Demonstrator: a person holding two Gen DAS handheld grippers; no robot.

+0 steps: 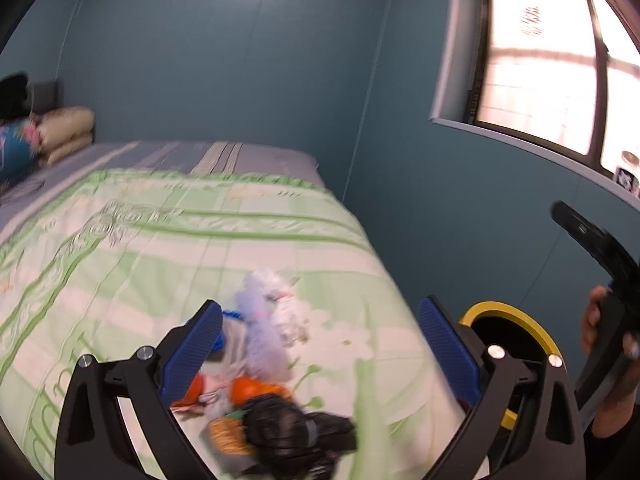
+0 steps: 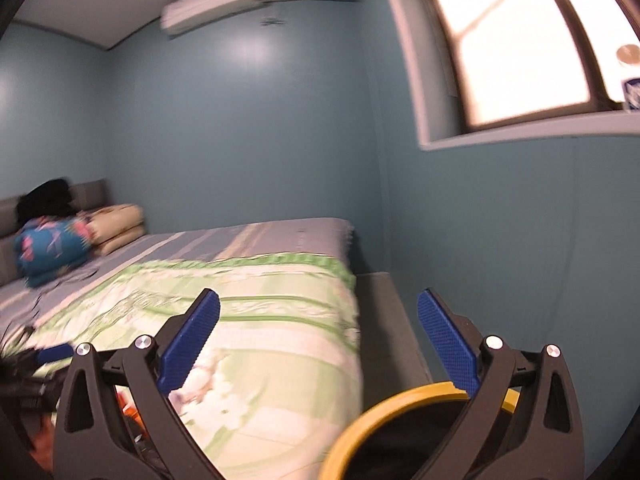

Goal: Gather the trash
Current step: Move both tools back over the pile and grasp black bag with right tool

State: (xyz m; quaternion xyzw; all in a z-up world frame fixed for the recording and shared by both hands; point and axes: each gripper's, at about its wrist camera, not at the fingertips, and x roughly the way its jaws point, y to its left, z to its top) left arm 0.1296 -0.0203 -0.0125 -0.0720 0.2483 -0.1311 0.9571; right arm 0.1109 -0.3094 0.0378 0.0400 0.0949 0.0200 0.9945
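Observation:
A blurred heap of trash [image 1: 264, 364] lies on the near end of the green quilt [image 1: 168, 256]: a clear crumpled bag [image 1: 272, 312], orange wrappers [image 1: 248, 390] and a black bag [image 1: 296, 432]. My left gripper [image 1: 320, 344] hangs open above the heap, nothing between its blue pads [image 1: 196, 352]. A yellow-rimmed bin with a black liner [image 1: 508, 332] stands beside the bed. My right gripper [image 2: 318, 338] is open and empty, over the bed's edge, with the bin [image 2: 404, 432] just below it. A person's hand [image 1: 604, 344] holds the right gripper's black frame at the left view's right edge.
The bed [image 2: 280, 236] runs along a blue wall, with folded pillows and bedding [image 2: 80, 236] at its far end. A narrow gap [image 2: 384, 320] separates bed and wall. A window with a sill [image 2: 520, 136] is up right; an air conditioner [image 2: 212, 2] hangs high.

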